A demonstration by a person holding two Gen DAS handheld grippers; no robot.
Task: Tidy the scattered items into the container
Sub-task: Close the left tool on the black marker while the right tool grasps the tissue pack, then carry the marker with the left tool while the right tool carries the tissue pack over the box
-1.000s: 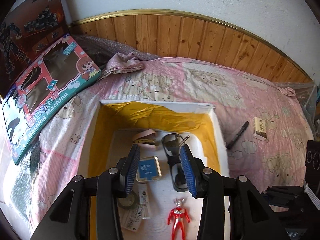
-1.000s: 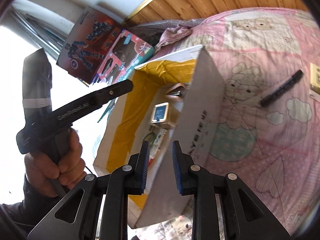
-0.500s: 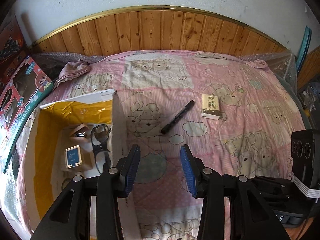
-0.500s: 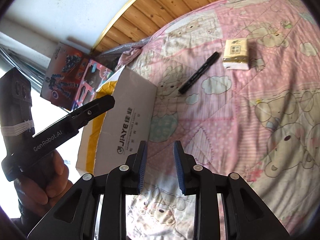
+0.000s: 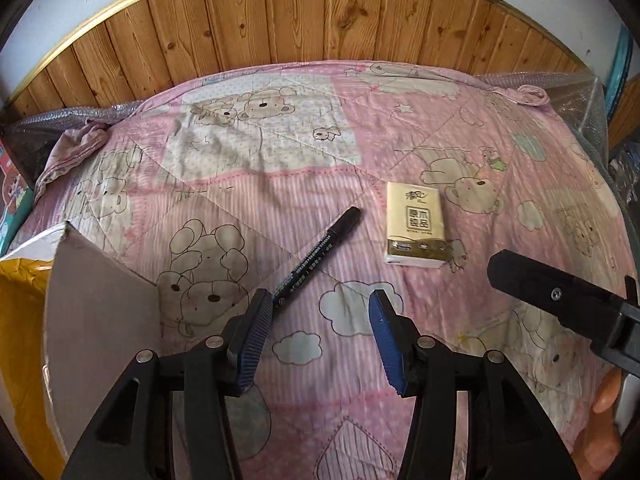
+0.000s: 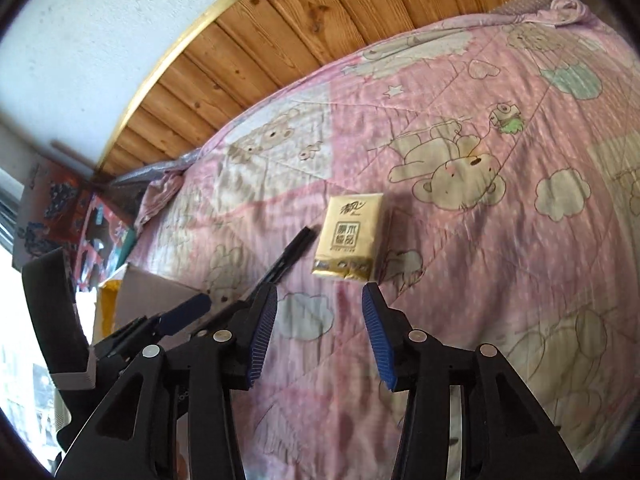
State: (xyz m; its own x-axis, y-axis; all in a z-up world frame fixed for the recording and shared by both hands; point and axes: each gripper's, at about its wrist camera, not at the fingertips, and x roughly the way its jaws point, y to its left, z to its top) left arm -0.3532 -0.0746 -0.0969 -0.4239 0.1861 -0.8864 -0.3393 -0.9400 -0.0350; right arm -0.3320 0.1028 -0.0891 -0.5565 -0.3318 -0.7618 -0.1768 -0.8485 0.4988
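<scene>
Both cameras have swung off the box since a second ago, and the right gripper [image 6: 319,336], nearly closed back then, now has its jaws spread wide with nothing between them. Same story for the left gripper [image 5: 316,340]: spread apart, empty, hovering over the quilt.

Still lying loose on the pink bear quilt [image 5: 280,184] are a black marker [image 5: 320,254] and a yellow tissue pack [image 5: 414,230]. In the left wrist view the marker runs diagonally through the middle of the frame, its lower end just behind the left finger pad [image 5: 256,336], and the tissue pack sits just to its right, not touching. In the right wrist view the tissue pack [image 6: 349,237] is dead centre, just above the jaw gap, with the marker [image 6: 286,258] to its left.

As for the cardboard box [image 5: 96,320], only a corner shows at the left edge of the left view, with yellow lining [image 5: 20,320] inside. Its contents are out of sight. Wooden panelling [image 5: 320,20] runs across the top.
</scene>
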